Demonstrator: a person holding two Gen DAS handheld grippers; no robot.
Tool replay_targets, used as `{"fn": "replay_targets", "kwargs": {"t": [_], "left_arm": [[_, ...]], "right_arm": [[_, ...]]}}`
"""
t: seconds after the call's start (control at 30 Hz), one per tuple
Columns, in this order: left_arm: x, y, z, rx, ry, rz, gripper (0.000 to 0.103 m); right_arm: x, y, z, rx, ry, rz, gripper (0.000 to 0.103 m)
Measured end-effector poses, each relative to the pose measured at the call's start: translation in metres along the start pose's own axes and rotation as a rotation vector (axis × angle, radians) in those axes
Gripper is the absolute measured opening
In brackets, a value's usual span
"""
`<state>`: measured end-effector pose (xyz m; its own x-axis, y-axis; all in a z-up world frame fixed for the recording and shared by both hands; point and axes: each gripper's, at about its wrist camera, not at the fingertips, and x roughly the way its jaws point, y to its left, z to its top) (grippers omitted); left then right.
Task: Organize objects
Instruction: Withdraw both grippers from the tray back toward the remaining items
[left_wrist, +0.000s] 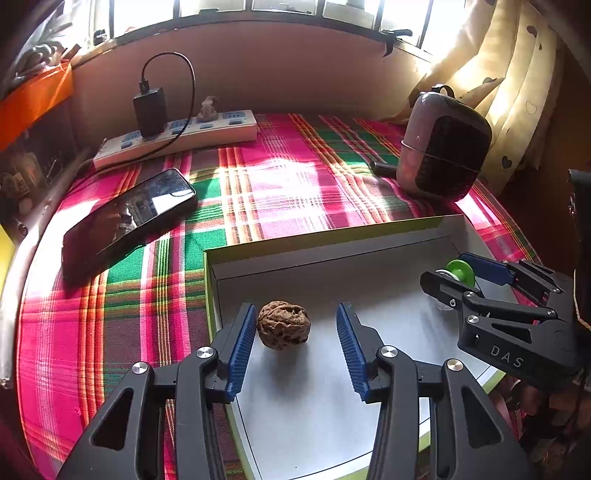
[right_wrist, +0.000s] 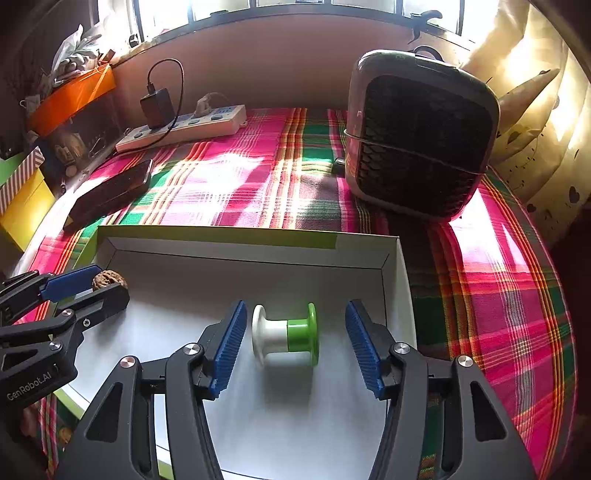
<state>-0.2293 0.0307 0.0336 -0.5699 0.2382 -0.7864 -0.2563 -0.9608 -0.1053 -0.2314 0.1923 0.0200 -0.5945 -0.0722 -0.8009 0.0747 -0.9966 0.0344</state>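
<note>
A shallow white box with a green rim (left_wrist: 325, 247) (right_wrist: 240, 254) lies on the plaid cloth. Inside it rests a brown walnut (left_wrist: 283, 325) (right_wrist: 109, 279), between the blue pads of my left gripper (left_wrist: 296, 310) (right_wrist: 110, 281). The walnut sits close against the left pad, with a wide gap to the other; the jaws are open. A white and green spool (right_wrist: 286, 334) (left_wrist: 461, 272) lies on its side on the box floor. My right gripper (right_wrist: 296, 306) (left_wrist: 445, 267) straddles it, open, with a gap on each side.
A black phone (left_wrist: 125, 218) (right_wrist: 110, 192) lies left of the box. A power strip with a charger (left_wrist: 177, 138) (right_wrist: 184, 127) runs along the back wall. A small fan (left_wrist: 443, 147) (right_wrist: 417, 136) stands at the back right by a curtain (left_wrist: 509, 74).
</note>
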Motion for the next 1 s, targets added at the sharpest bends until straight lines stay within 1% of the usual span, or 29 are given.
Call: {"fn": "replay_targets", "kwargs": {"t": [0.2, 0.3, 0.4, 0.5, 0.63, 0.9, 1.0], "left_arm": [[-0.016, -0.006, -0.007, 0.024, -0.029, 0.010, 0.047], [-0.023, -0.007, -0.011, 0.015, -0.033, 0.003, 0.047], [-0.031, -0.010, -0.016, 0.020, -0.046, 0.017, 0.047], [-0.040, -0.011, -0.021, 0.017, -0.059, 0.013, 0.047], [-0.052, -0.017, -0.031, 0.049, -0.090, 0.061, 0.047], [-0.067, -0.017, -0.049, 0.015, -0.091, 0.015, 0.047], [-0.075, -0.018, -0.058, 0.019, -0.104, 0.016, 0.047]], "right_arm": [[-0.012, 0.001, -0.007, 0.003, -0.017, 0.001, 0.057], [-0.020, 0.002, -0.012, 0.002, -0.028, -0.005, 0.057], [-0.029, 0.002, -0.016, 0.003, -0.044, -0.014, 0.057], [-0.039, 0.002, -0.020, 0.003, -0.059, -0.015, 0.057], [-0.049, 0.001, -0.028, 0.009, -0.073, -0.012, 0.057], [-0.068, 0.003, -0.047, -0.001, -0.103, -0.008, 0.057], [-0.080, 0.004, -0.057, -0.022, -0.125, -0.019, 0.057]]}}
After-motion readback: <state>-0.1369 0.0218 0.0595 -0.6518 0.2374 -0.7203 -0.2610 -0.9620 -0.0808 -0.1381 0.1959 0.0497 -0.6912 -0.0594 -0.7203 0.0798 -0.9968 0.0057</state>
